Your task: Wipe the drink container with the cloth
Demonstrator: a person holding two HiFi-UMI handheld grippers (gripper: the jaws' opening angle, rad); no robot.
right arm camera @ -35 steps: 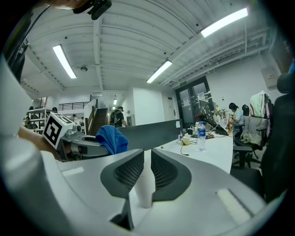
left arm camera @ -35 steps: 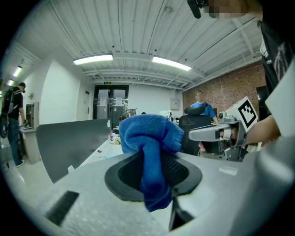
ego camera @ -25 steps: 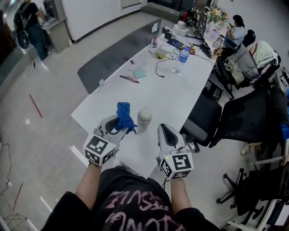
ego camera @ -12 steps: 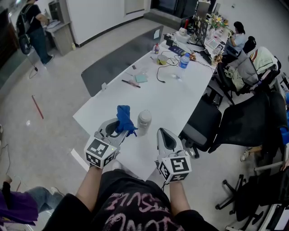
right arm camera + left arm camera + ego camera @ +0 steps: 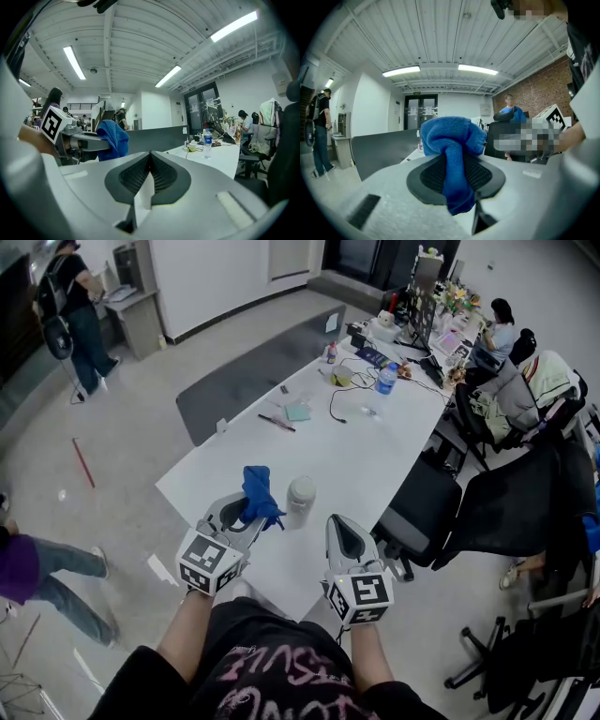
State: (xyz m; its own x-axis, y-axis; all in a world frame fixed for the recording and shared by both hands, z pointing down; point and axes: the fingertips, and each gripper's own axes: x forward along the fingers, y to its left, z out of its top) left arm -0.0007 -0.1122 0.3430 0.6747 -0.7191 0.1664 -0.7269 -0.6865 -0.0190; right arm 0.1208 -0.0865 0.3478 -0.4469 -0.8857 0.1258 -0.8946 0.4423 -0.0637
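1 cloth (image 5: 256,486) in left gripper (image 5: 242,513) jaws | right gripper (image 5: 339,523) jaws together

We see a long white tabletop (image 5: 356,456). Near its closest end stands a white drink container (image 5: 301,499), the one obstacle there. It sits between the left gripper (image 5: 246,509), whose jaws clamp a bulging blue cloth (image 5: 256,488) just beside it, and the right gripper (image 5: 339,521), whose jaws are together with nothing in them. Beyond the container, the middle of the tabletop offers free passage. Toward the far end, a pen (image 5: 276,422), a black cable (image 5: 339,401) and a water bottle (image 5: 384,379) clutter the surface. Black chairs (image 5: 422,498) crowd the right edge. Along the left edge lies open floor, with a person (image 5: 42,573) well apart.
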